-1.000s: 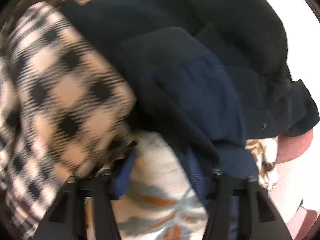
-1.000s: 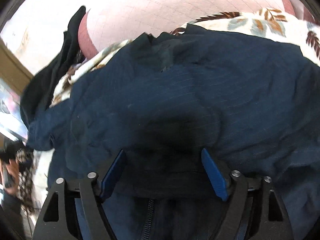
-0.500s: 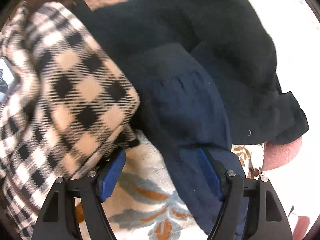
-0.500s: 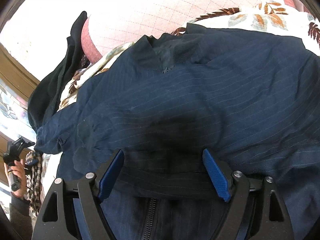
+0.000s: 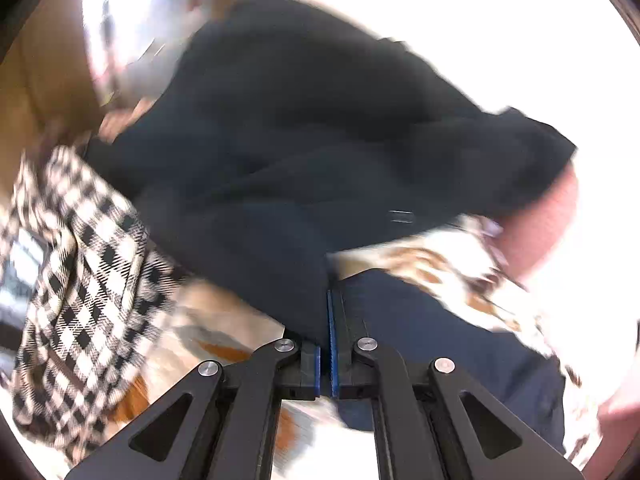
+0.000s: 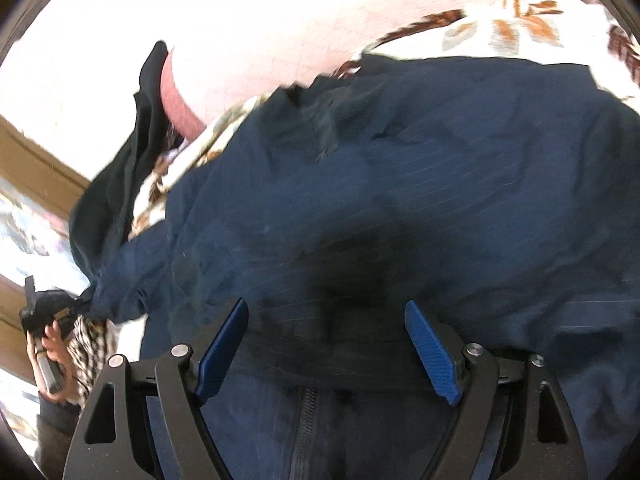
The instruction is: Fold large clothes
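Both grippers meet the navy garment (image 6: pixel 400 184): left gripper (image 5: pixel 329 304) has just clamped its edge (lower centre), right gripper (image 6: pixel 326 344) gapes over the waistband

Navy pinstriped garment (image 6: pixel 420 184), zippered, lying spread and creased.
It is resting on a leaf-patterned cover, one edge bunching into a gathered point at the left.

Motion blur smears the black-and-cream checked fabric (image 5: pixel 80 280) and leaf-printed cream blanket (image 5: pixel 440 272) — patterns barely legible.
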Demonstrator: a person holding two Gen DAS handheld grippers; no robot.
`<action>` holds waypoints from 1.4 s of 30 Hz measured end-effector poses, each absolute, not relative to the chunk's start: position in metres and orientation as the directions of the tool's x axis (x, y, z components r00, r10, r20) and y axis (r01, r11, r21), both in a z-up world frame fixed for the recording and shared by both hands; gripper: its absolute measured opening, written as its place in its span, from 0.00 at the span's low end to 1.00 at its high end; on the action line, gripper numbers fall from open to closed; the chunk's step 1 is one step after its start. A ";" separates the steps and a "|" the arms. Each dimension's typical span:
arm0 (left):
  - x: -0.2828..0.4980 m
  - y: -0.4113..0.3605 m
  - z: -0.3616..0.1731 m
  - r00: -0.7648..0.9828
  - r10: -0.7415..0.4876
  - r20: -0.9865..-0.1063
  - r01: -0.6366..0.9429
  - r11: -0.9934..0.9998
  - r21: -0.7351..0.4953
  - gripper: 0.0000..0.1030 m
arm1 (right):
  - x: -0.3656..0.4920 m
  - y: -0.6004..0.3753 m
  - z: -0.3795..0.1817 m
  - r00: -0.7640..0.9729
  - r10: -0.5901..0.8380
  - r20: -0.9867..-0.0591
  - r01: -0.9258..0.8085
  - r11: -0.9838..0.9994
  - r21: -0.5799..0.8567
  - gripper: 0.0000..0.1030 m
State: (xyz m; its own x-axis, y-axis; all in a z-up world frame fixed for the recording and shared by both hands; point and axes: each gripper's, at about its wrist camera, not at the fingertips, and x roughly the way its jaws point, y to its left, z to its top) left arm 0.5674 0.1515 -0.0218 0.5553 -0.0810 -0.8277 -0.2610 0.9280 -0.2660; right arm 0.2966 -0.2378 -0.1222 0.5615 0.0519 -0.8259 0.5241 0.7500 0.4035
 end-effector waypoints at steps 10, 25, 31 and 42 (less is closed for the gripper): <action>0.467 0.025 0.045 0.561 -0.237 -0.793 0.037 0.964 -0.262 0.01 | 0.226 -0.295 -0.086 0.508 -0.199 -0.838 0.642 0.736 0.215 0.79; 0.430 -0.197 -0.056 0.329 -0.220 -0.918 0.324 0.940 -0.109 0.03 | 0.194 -0.300 -0.127 0.504 -0.223 -0.834 0.575 0.807 0.132 0.84; 0.440 -0.200 -0.097 0.250 -0.174 -0.952 0.390 0.919 -0.066 0.10 | 0.200 -0.296 -0.128 0.482 -0.252 -0.839 0.563 0.823 0.076 0.85; 0.474 -0.011 -0.017 0.391 -0.344 -0.854 0.240 0.933 -0.266 0.46 | 0.252 -0.230 -0.061 0.617 -0.185 -0.765 0.337 0.941 0.044 0.86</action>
